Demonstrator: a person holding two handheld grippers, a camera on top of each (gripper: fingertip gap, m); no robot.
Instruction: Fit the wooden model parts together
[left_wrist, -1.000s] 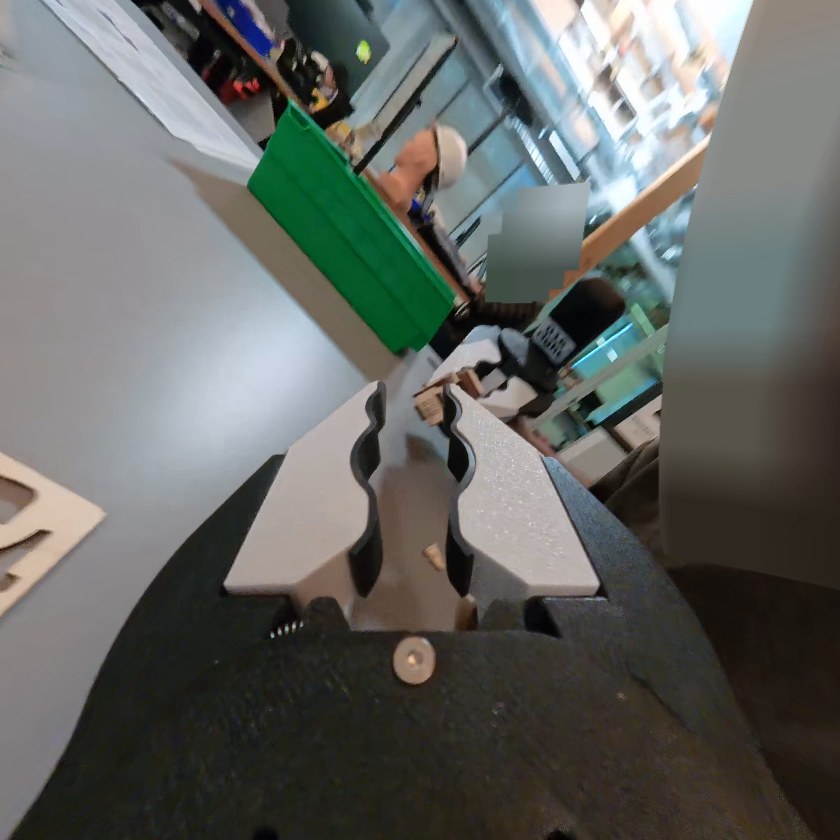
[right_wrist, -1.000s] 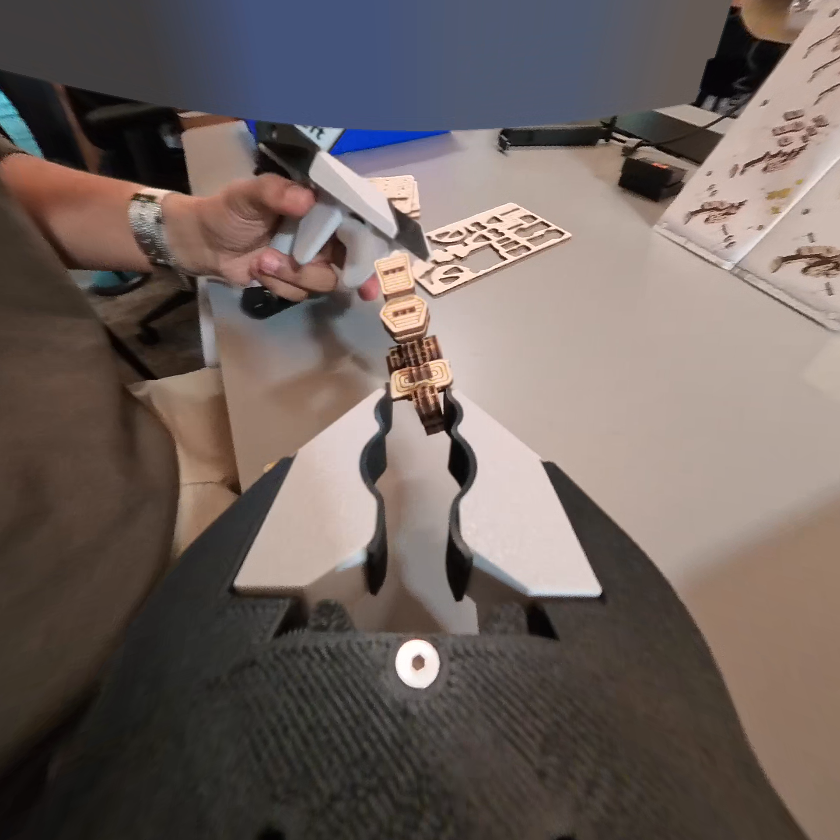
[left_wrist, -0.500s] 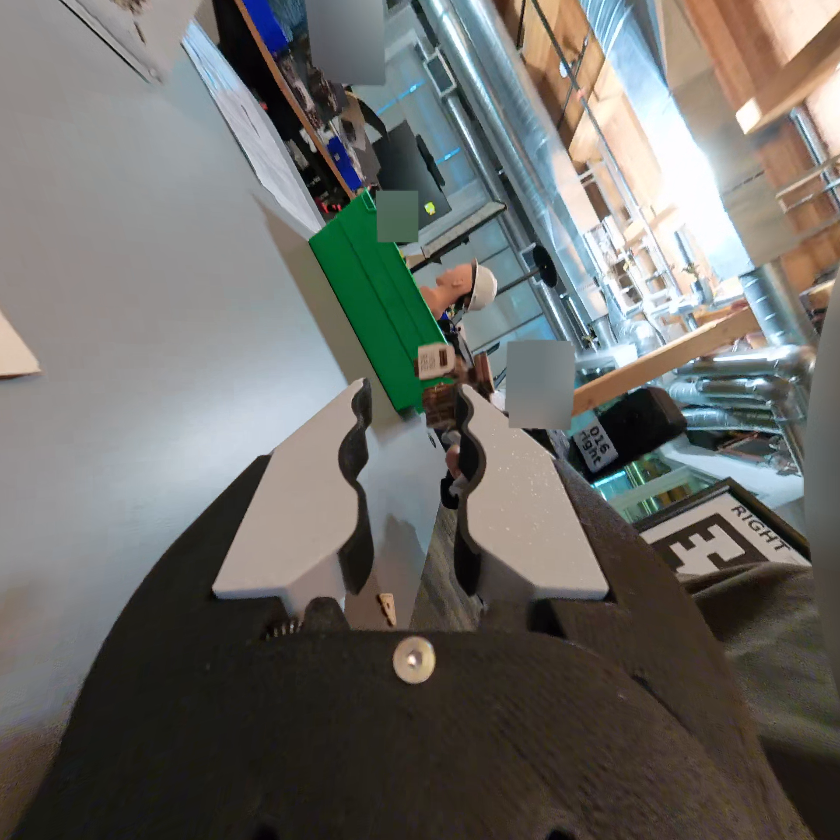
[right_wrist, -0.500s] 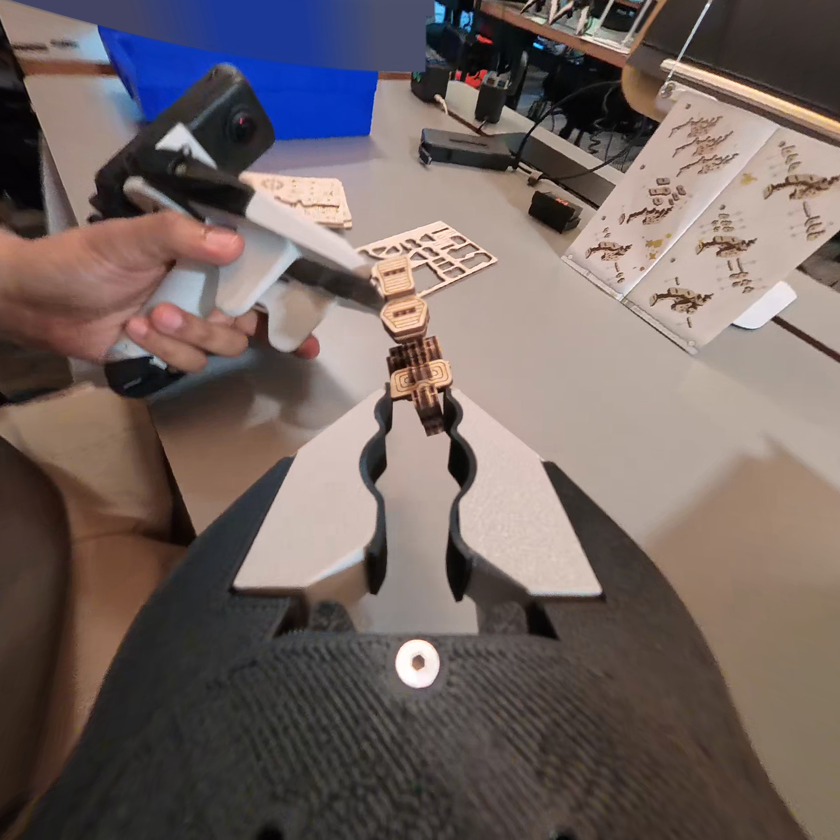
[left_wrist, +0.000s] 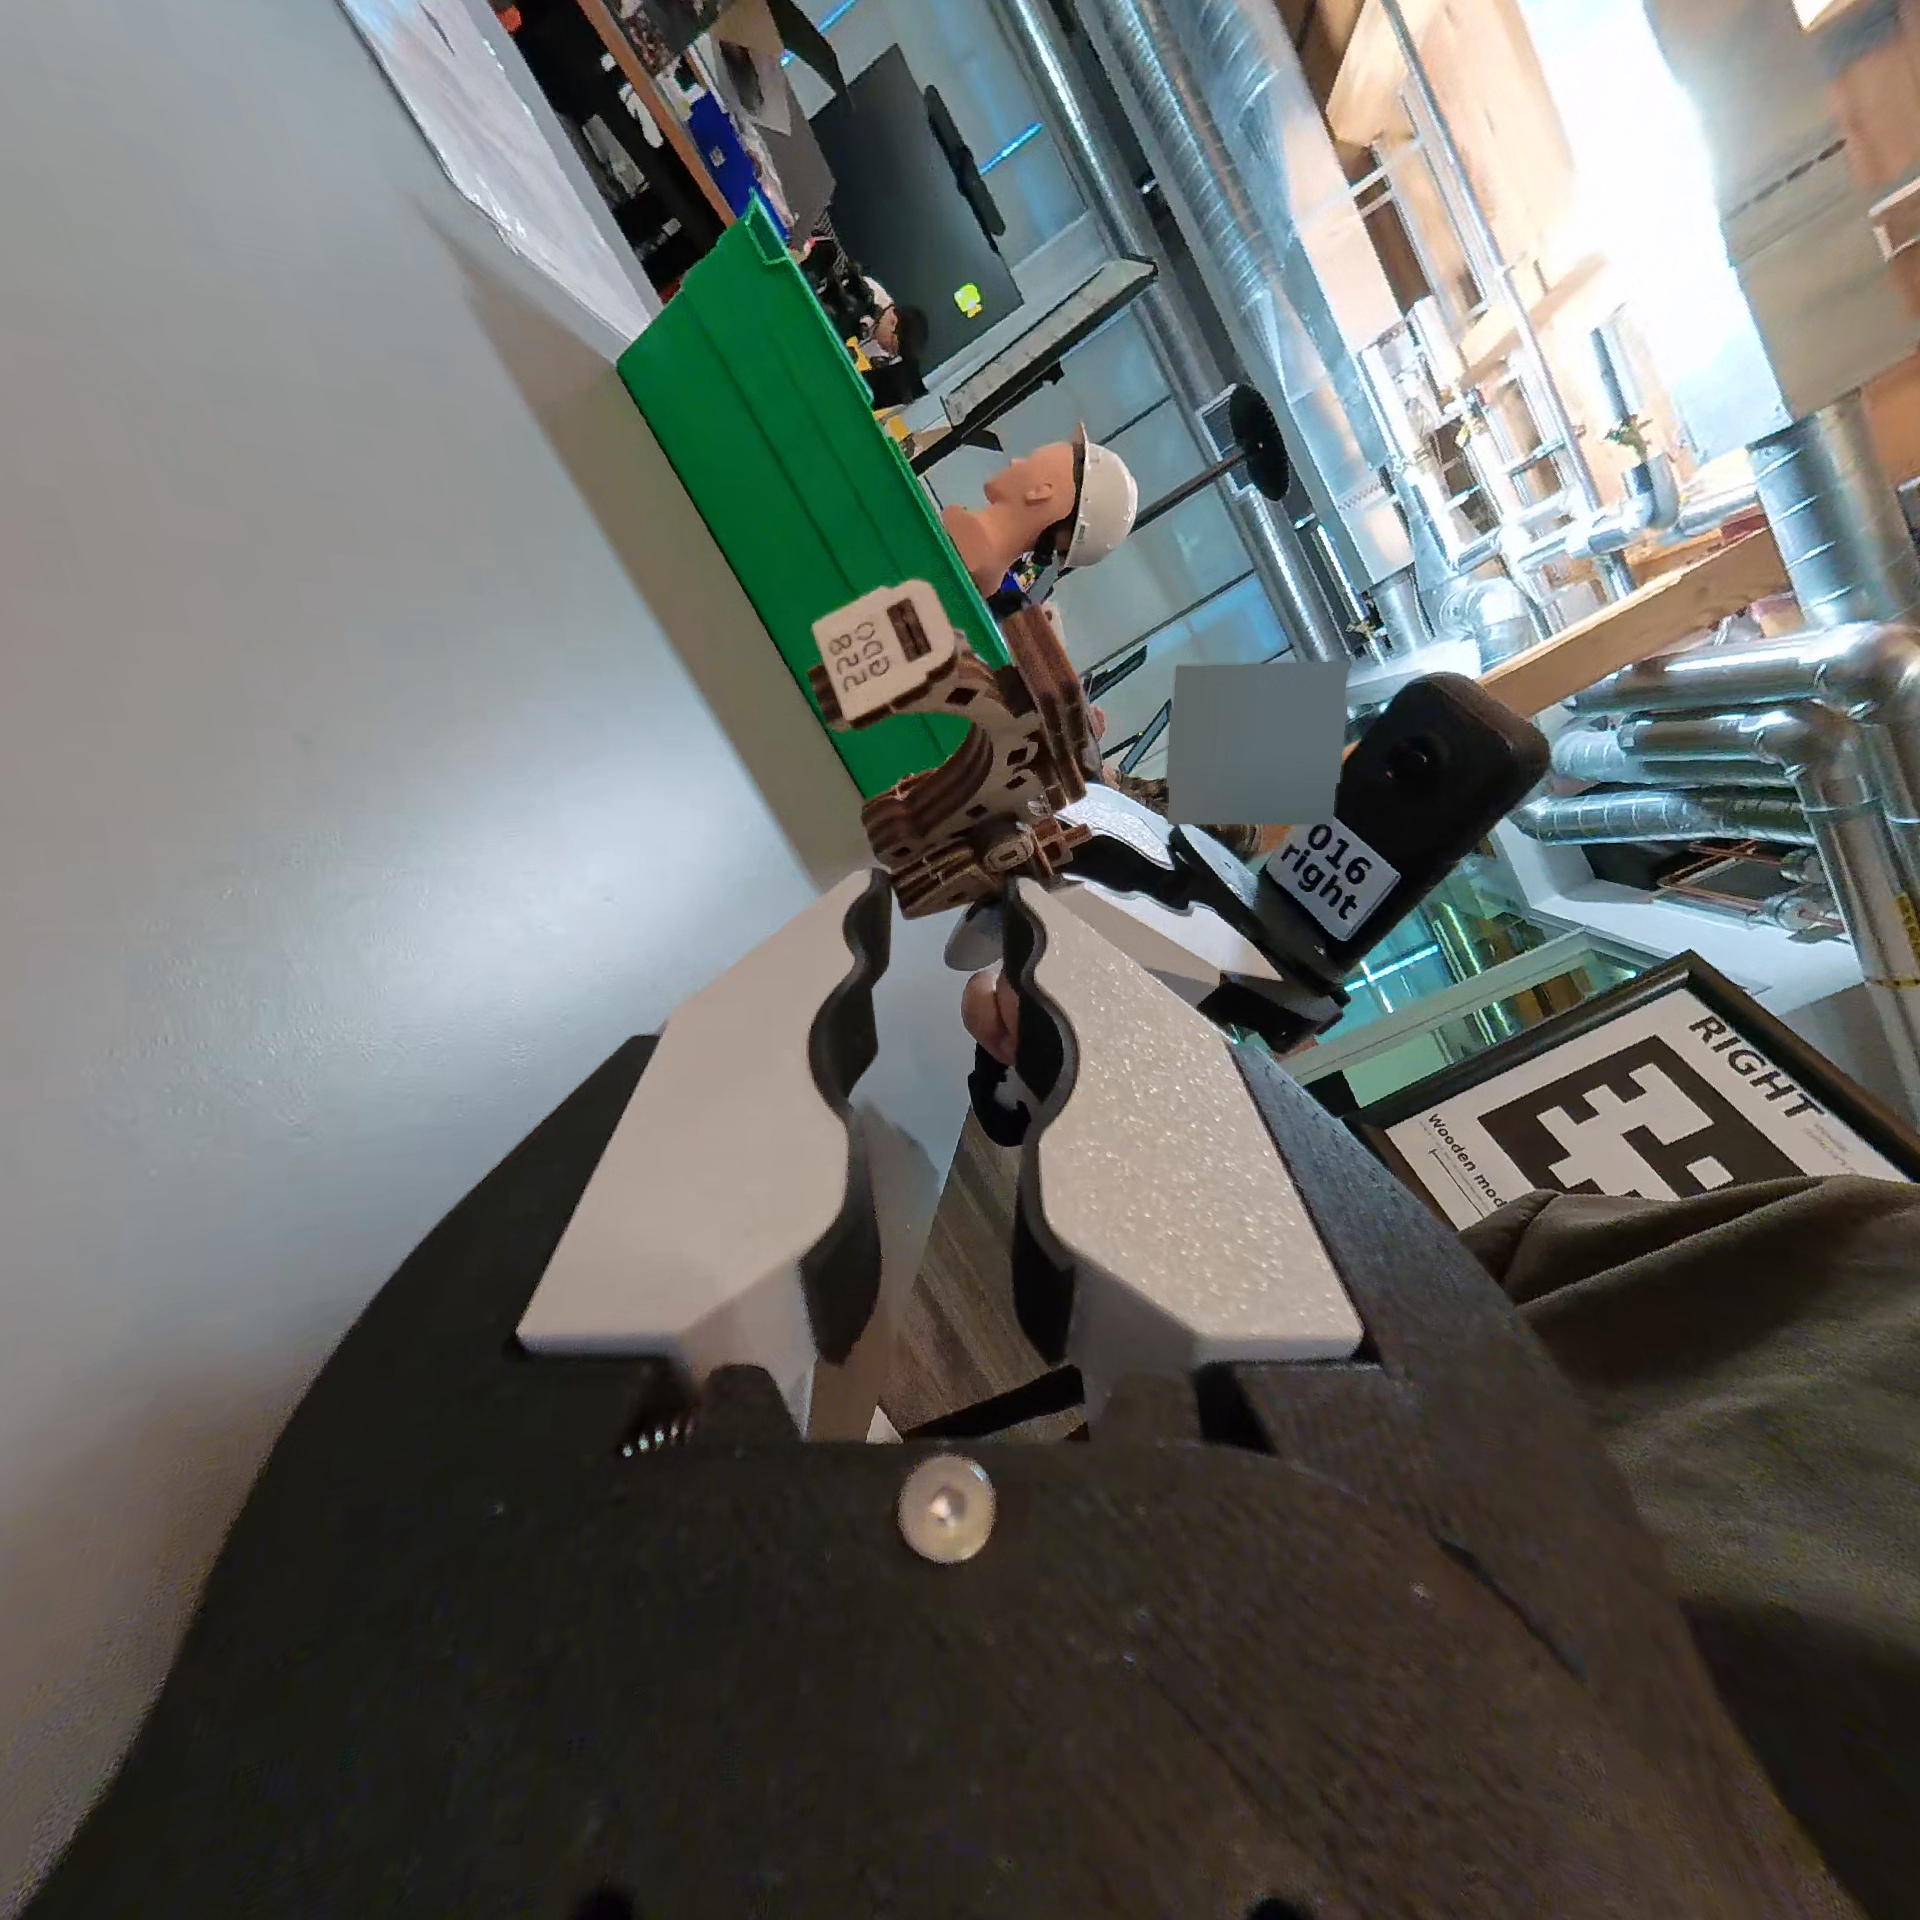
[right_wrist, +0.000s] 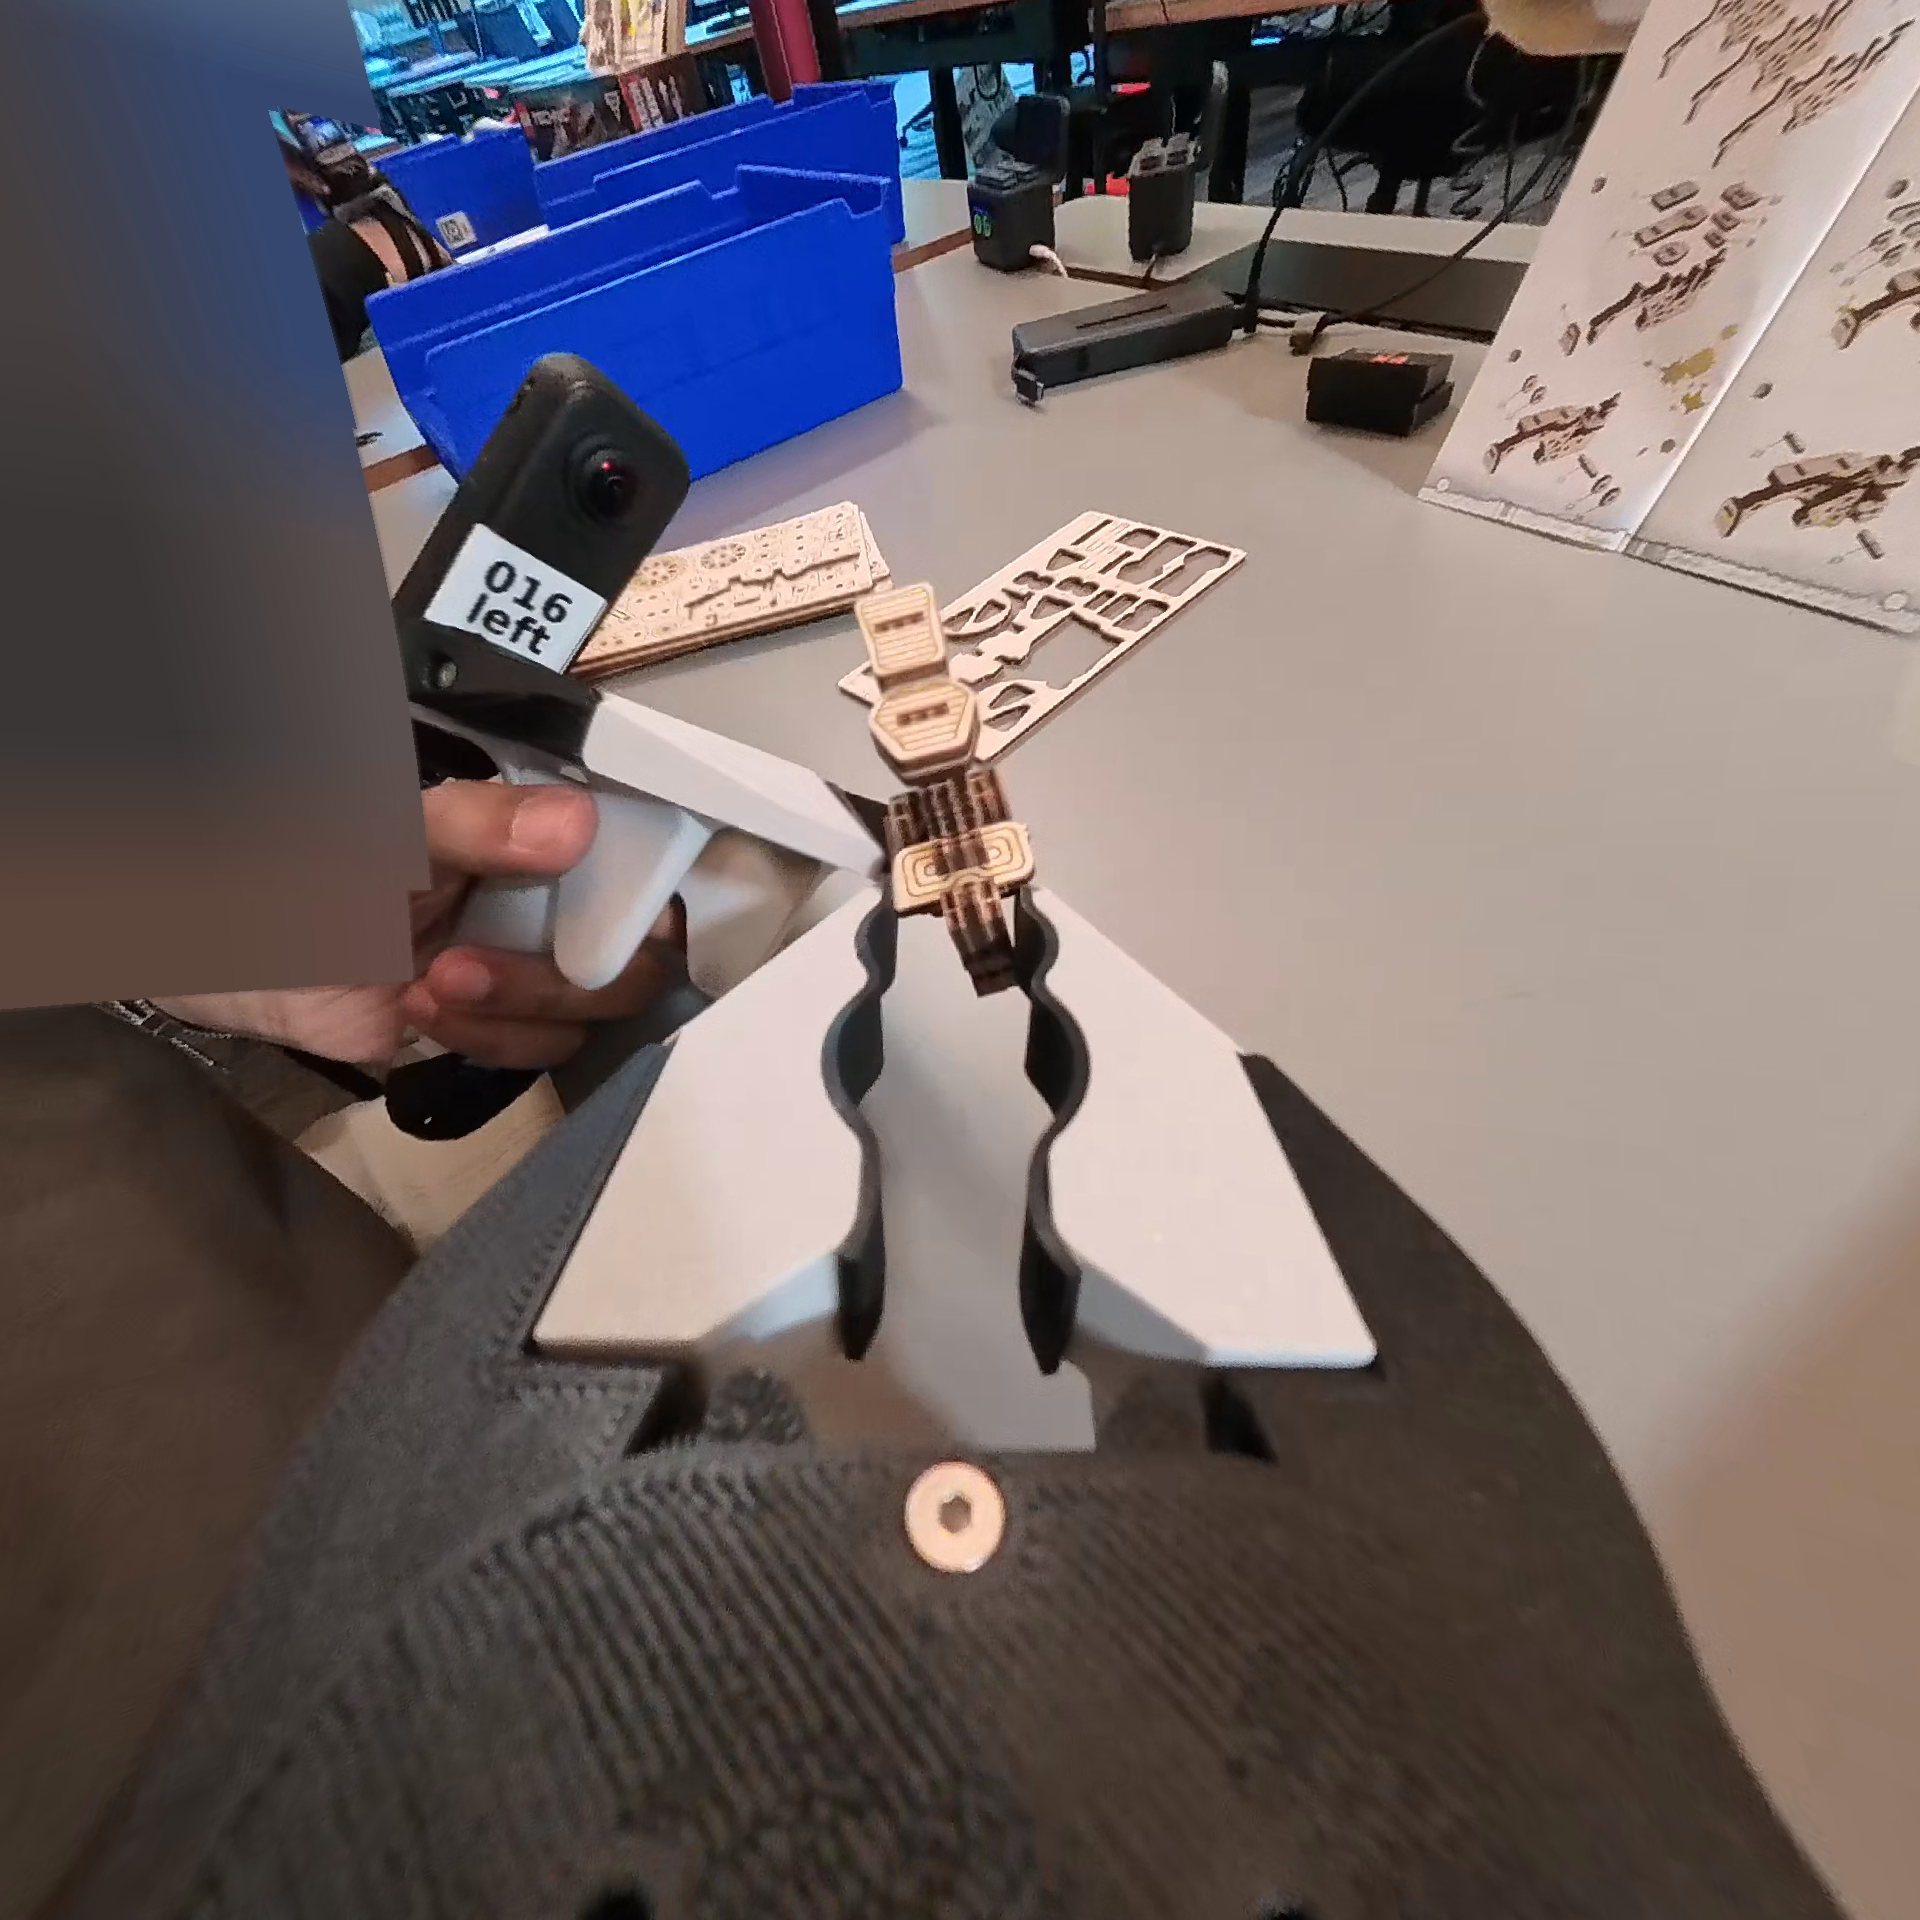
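A small wooden model (right_wrist: 940, 790) of stacked laser-cut pieces stands upright above the grey table (right_wrist: 1403, 883). My right gripper (right_wrist: 956, 930) is shut on its lower stem. In the left wrist view the model (left_wrist: 966, 790) is just ahead of my left gripper (left_wrist: 948, 899), whose tips close on the model's lower body from both sides. In the right wrist view the left gripper (right_wrist: 878, 857), held in a hand, meets the model's left side. The right gripper (left_wrist: 1049, 831) shows behind the model in the left wrist view.
Two wooden part sheets (right_wrist: 1049, 613) (right_wrist: 738, 592) lie on the table beyond the model. Blue bins (right_wrist: 665, 301), black devices (right_wrist: 1132, 332) and standing instruction sheets (right_wrist: 1714, 364) are farther back. A green bin (left_wrist: 779, 499) and a framed sign (left_wrist: 1662, 1122) show in the left wrist view.
My left gripper has come up from the table to the model and its jaws have narrowed around the model's lower part. My right gripper has kept hold of the model.
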